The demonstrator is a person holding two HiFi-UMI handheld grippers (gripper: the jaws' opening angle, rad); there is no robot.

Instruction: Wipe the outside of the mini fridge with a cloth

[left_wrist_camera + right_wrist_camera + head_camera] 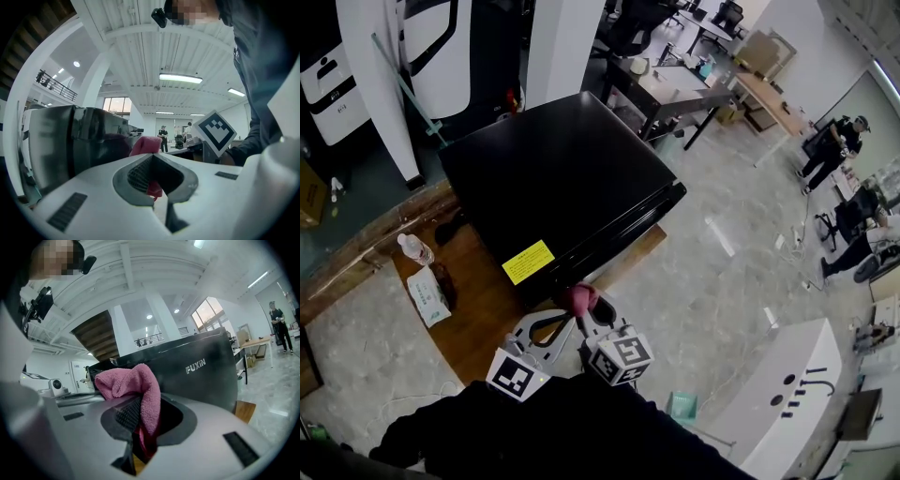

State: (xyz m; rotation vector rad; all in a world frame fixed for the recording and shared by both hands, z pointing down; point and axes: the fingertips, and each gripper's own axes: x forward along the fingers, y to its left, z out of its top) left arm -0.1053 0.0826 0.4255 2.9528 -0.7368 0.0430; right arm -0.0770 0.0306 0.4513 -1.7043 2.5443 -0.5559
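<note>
Wipe stage: near the start, cloth held at the mini fridge (562,178).
The right gripper (140,427) clamps the pink cloth (136,380). The left gripper (154,187) also pinches a fold of it (pink shows between its pads). The cloth sits just before the fridge's front face, contact unconfirmed. Judged from this, top, sides and front remain to wipe.

Pale marble floor (722,281); desks (675,89) behind; white ribbed ceiling (140,28), strip lights (180,78).

the mini fridge (553,178) is sitting on the wooden board (483,309), with the bottle (415,249) and tissue pack (429,296) lying to its left.
</note>
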